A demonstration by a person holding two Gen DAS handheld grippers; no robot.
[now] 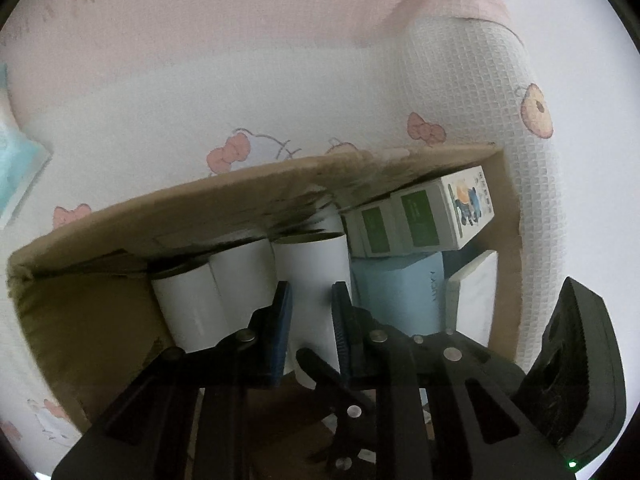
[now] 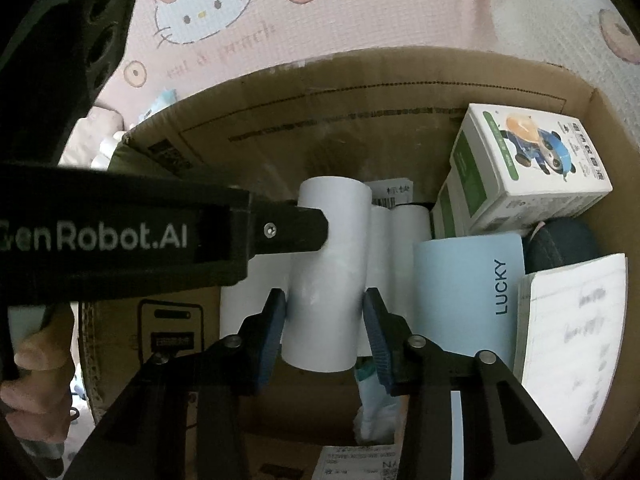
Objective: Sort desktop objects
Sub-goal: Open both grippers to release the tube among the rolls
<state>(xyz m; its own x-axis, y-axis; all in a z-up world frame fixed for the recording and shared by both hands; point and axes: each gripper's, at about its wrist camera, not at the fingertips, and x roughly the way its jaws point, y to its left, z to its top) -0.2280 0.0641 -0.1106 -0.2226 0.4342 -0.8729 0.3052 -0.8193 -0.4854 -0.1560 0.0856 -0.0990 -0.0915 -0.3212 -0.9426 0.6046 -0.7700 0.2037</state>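
A white roll (image 2: 336, 216) hangs over the inside of an open cardboard box (image 2: 360, 92). My right gripper (image 2: 325, 304) is shut on its near half, a blue pad pressed to each side. From the left, one black finger (image 2: 296, 232) of my left gripper lies across the far half of the same roll. In the left wrist view the roll (image 1: 312, 264) runs between the blue pads of my left gripper (image 1: 311, 292), which is shut on it. Two more white rolls (image 1: 244, 276) lie side by side in the box (image 1: 280, 176).
The box's right side holds white-and-green cartons with a panda print (image 2: 532, 160), a light blue LUCKY book (image 2: 468, 280), a written notebook (image 2: 572, 320) and a dark round thing (image 2: 560, 248). A hand (image 2: 36, 360) holds the left tool. A pink cartoon-print blanket (image 2: 200, 4) surrounds the box.
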